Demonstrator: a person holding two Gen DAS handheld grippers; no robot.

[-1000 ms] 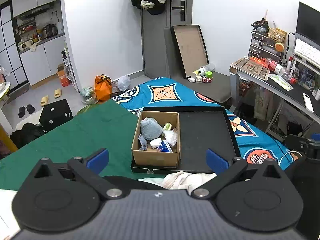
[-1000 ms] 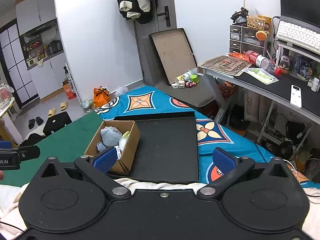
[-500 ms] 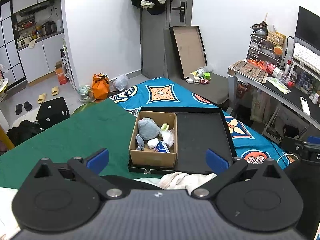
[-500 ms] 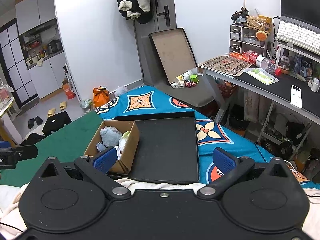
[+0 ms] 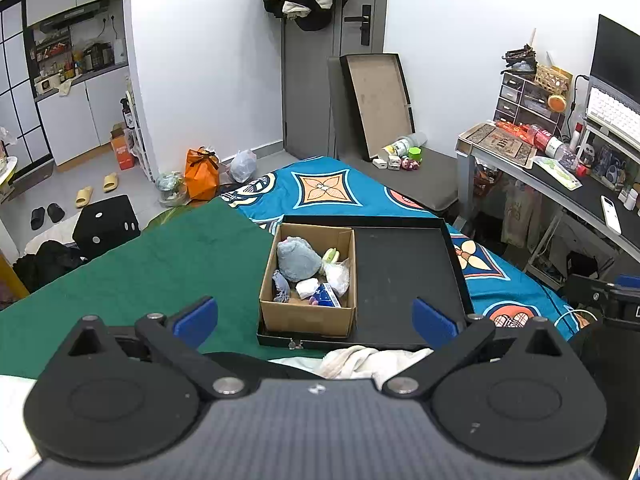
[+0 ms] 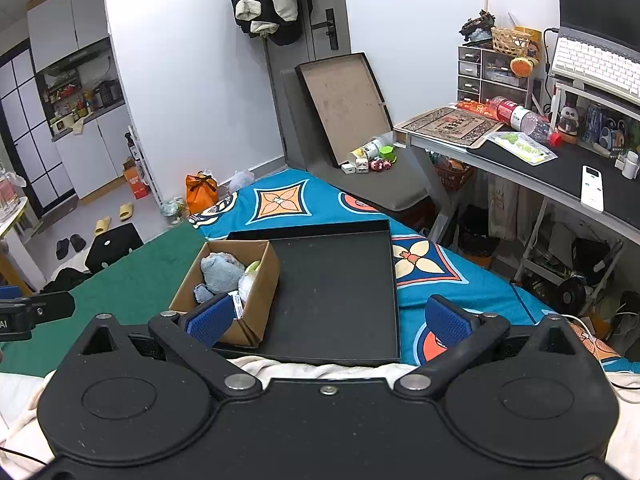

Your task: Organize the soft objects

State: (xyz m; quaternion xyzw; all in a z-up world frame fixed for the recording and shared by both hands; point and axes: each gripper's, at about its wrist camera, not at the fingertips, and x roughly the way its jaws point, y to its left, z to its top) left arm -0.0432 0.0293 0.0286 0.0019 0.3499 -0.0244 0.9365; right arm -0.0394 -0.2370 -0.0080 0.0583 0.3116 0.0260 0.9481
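Both tongs are wide apart and hold nothing. The left tongs [image 5: 315, 316] hang in the air near the front of the cardboard box [image 5: 308, 316]. The right tongs [image 6: 329, 318] hang near the black tray [image 6: 340, 300], more to its bare side.

The soft things all sit in the box. The box stands in the left part of the tray, and the tray lies on the bed [image 5: 160, 264]. The right part of the tray is bare.

Which step is this? I cannot be sure. It could be that the soft things have been put away in the box. It could also be that they wait there to be laid out on the bare part of the tray. The scene fits both.

Now the count. There is one box and one tray. In the box I see one big grey-blue plush toy [image 5: 298, 260], one small green thing [image 5: 331, 256], one clear bag [image 5: 338, 276], one white lump [image 5: 306, 287], one small blue-grey cloth bit [image 5: 281, 286] and one blue packet [image 5: 328, 295]. More may hide under them.
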